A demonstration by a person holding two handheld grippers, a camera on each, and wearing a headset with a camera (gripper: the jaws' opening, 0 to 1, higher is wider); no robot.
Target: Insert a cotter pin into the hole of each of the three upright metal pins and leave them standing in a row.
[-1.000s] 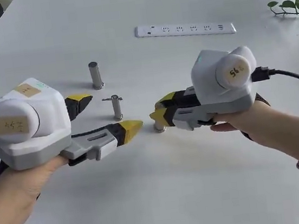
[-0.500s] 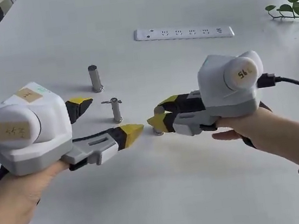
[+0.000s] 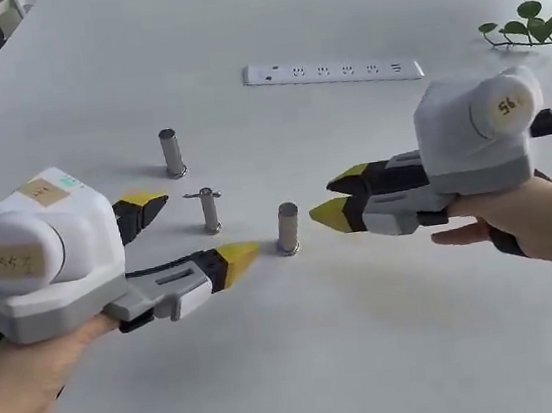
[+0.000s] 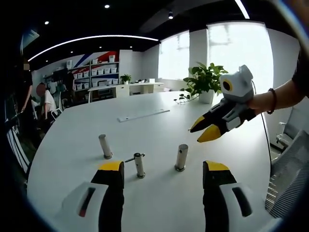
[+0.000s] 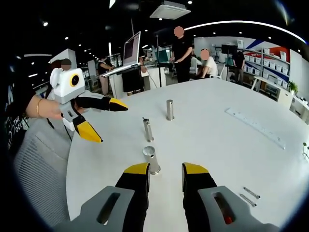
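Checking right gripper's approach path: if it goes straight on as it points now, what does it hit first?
Most likely the nearest pin, upright just ahead of the right gripper, slightly off the midline between its fingers. Height is unclear, so the fingers might pass over its top.

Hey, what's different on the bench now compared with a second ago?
The right claw has drawn back to the right, away from the nearest metal pin, where its tips were a second ago. Its jaws stand apart, and that pin stands free and upright. The left claw stayed open in place. The middle pin with its cotter pin and the far pin did not move.
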